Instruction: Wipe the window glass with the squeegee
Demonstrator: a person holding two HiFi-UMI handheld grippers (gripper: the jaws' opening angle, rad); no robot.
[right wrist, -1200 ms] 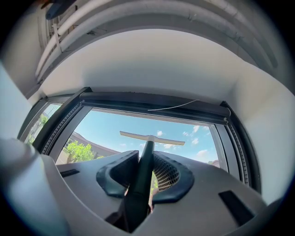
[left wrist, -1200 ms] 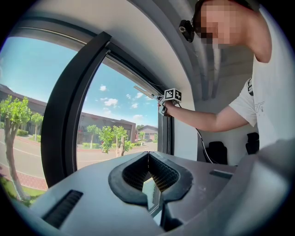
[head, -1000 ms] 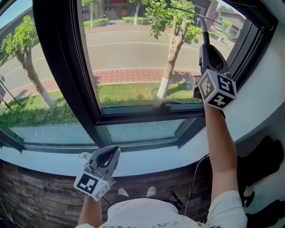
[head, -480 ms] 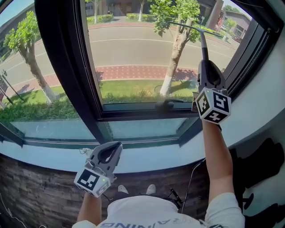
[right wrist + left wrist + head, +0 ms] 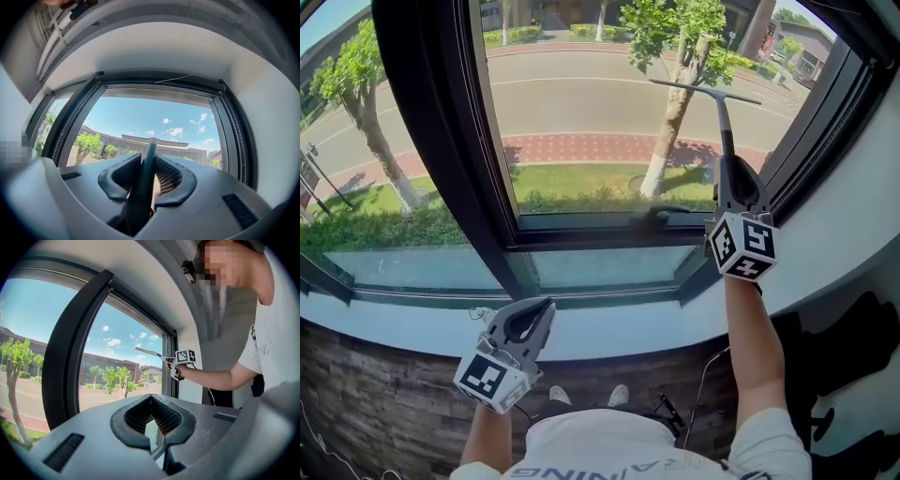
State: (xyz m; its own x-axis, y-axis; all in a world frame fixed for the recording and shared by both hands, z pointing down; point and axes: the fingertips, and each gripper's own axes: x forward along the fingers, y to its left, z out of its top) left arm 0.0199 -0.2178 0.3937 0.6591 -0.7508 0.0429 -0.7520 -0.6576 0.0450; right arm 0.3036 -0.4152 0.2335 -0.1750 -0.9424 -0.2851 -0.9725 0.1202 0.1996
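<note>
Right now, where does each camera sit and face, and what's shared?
Head view: on the head, facing down at the window glass; both forearms, left gripper, right gripper.
Left gripper view: on the left gripper, facing across the window glass; right arm, torso.
Right gripper view: on the right gripper, facing up the squeegee at the glass; only its shut jaws.
Shared: squeegee, in all three.

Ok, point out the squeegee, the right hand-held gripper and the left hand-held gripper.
squeegee [image 5: 722, 122], head view, on its dark shaft below the blade.
right hand-held gripper [image 5: 148, 161], right gripper view, between its fingertips, clamped on the shaft.
left hand-held gripper [image 5: 151, 399], left gripper view, where its fingertips meet.
</note>
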